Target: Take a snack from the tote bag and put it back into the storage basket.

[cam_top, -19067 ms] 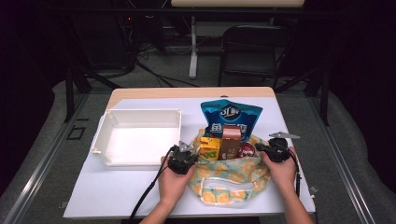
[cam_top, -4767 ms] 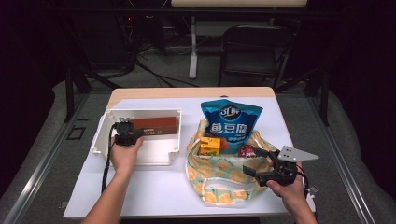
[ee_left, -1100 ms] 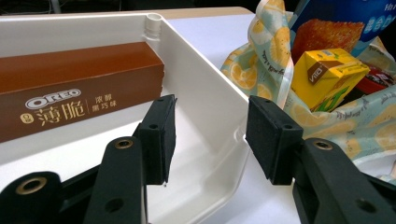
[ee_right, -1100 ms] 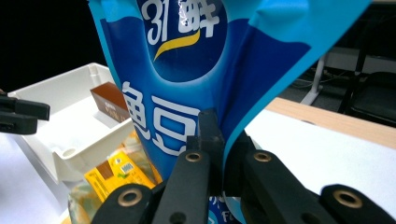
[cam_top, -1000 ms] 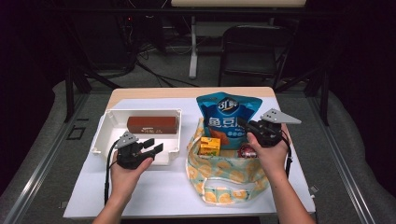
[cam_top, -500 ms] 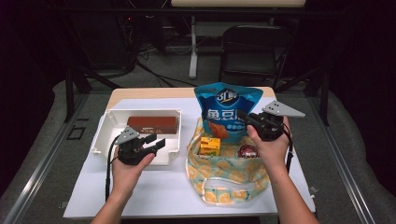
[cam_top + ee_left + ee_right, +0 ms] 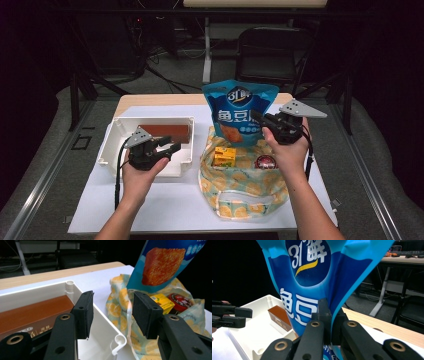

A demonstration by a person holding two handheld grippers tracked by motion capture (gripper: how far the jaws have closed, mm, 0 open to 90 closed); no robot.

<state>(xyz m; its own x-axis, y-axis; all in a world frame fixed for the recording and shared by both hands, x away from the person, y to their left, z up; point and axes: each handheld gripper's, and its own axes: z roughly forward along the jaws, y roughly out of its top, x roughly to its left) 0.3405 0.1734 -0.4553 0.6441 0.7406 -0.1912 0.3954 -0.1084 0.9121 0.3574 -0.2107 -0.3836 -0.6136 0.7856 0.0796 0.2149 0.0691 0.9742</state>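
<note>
Lifting snack bag (image 7: 240, 112) from the cloth bag (image 7: 244, 184)
You're clamping its edge in the right gripper (image 7: 261, 119); white bin (image 7: 114, 137) lying leftward, by the half-open, empty left gripper (image 7: 169, 148).

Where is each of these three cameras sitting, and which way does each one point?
High view: above the person's side, looking forward and down at the table; both forearms show.
Left gripper view: rides the left gripper, looking past open jaws at the tray and bag.
Right gripper view: rides the right gripper, clamped on the blue pouch.
All share the pouch and tray.
</note>
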